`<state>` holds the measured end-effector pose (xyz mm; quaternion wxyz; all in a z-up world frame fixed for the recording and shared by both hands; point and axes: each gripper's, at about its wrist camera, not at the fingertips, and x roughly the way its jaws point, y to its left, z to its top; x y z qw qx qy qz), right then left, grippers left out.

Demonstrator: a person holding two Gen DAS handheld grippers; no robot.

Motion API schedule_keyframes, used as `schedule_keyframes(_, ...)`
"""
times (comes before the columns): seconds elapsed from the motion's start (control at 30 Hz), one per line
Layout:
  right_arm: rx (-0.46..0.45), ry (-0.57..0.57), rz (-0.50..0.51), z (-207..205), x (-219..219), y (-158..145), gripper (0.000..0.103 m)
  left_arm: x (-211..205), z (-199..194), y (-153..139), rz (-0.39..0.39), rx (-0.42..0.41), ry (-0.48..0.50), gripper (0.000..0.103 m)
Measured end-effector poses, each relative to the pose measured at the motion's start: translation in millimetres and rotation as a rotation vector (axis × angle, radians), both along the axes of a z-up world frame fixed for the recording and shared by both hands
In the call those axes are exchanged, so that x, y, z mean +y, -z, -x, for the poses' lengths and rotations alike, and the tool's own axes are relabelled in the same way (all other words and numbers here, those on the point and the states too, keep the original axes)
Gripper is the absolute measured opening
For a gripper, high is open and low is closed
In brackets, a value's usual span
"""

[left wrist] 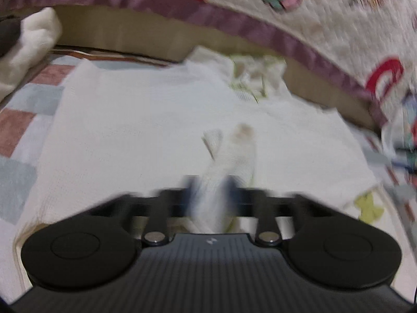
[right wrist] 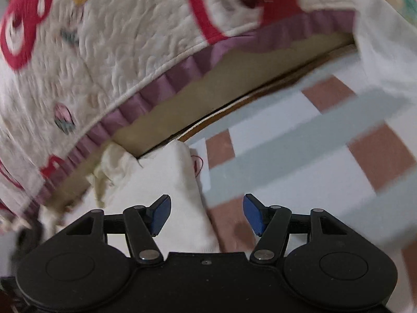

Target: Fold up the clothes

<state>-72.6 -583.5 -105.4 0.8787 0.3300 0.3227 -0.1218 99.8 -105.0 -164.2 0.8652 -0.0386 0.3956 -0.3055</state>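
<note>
Left gripper [left wrist: 209, 195] clamped on a pinched fold of white garment [left wrist: 146, 130], spread flat on checked mat [left wrist: 15, 130]. Right gripper [right wrist: 207, 214] apart, empty. Risk: thin pinch slipping free under pull, undoing the fold.

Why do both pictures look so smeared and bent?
Left wrist view: motion blur smears the gripper and the white cloth it pinches. Right wrist view: the quilt is streaked, the open gripper sharper. Fisheye lenses curve the edges.
</note>
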Motion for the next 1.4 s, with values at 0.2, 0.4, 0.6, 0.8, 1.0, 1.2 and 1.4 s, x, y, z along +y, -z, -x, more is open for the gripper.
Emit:
schedule_keyframes(0.2,0.199,0.085,0.221,-93.4,24.4,10.3,0.067,12.5,-5.2,-7.1,0.068,0.018,-0.017,0.006)
schedule_keyframes(0.4,0.041,0.122,-0.064,-119.0,21.4,26.2,0.067,19.2,3.4,-32.1,0.09,-0.131,-0.004,0.005)
schedule_keyframes(0.6,0.085,0.072,0.122,-118.6,29.3,34.9,0.004,29.7,-2.0,-35.9,0.164,-0.135,-0.021,0.004)
schedule_keyframes(0.8,0.004,0.228,0.16,-97.2,6.1,22.3,0.001,45.0,0.4,-58.3,0.174,-0.258,-0.114,0.004)
schedule_keyframes(1.0,0.095,0.189,0.276,-87.7,15.2,14.7,0.009,46.7,-27.8,-3.1,-0.009,0.061,-0.228,0.009)
schedule_keyframes(1.2,0.078,0.009,0.257,-96.9,55.2,20.1,0.023,50.8,-32.5,-23.8,-0.132,-0.014,-0.276,0.026)
schedule_keyframes(1.4,0.076,-0.117,0.243,-88.3,81.0,19.7,0.034,80.0,-26.6,-26.0,-0.132,0.124,-0.3,0.031)
